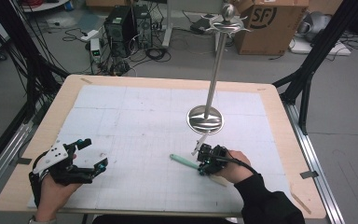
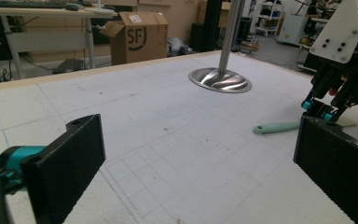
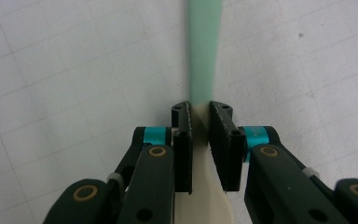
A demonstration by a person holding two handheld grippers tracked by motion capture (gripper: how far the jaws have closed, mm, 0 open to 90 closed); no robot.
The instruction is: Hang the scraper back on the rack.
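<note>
Right tongs [image 3: 200, 126] pinch spatula [image 3: 203, 56] neck on desk [image 1: 270, 140], stand [image 1: 206, 119] at 12 o'clock; left tongs [image 1: 92, 154] spread, empty.

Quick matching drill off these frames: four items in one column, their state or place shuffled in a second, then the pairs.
Items
1. left gripper
2. right gripper
3. mint-green-handled utensil with a cream head
4. shiny metal stand with a round base

States
A. upright on the mat, beyond the right hand
B. jaws wide apart, nothing between them
C. lying flat on the white grid mat
D. jaws closed around the utensil's neck

Pairs: 1-B, 2-D, 3-C, 4-A
</note>
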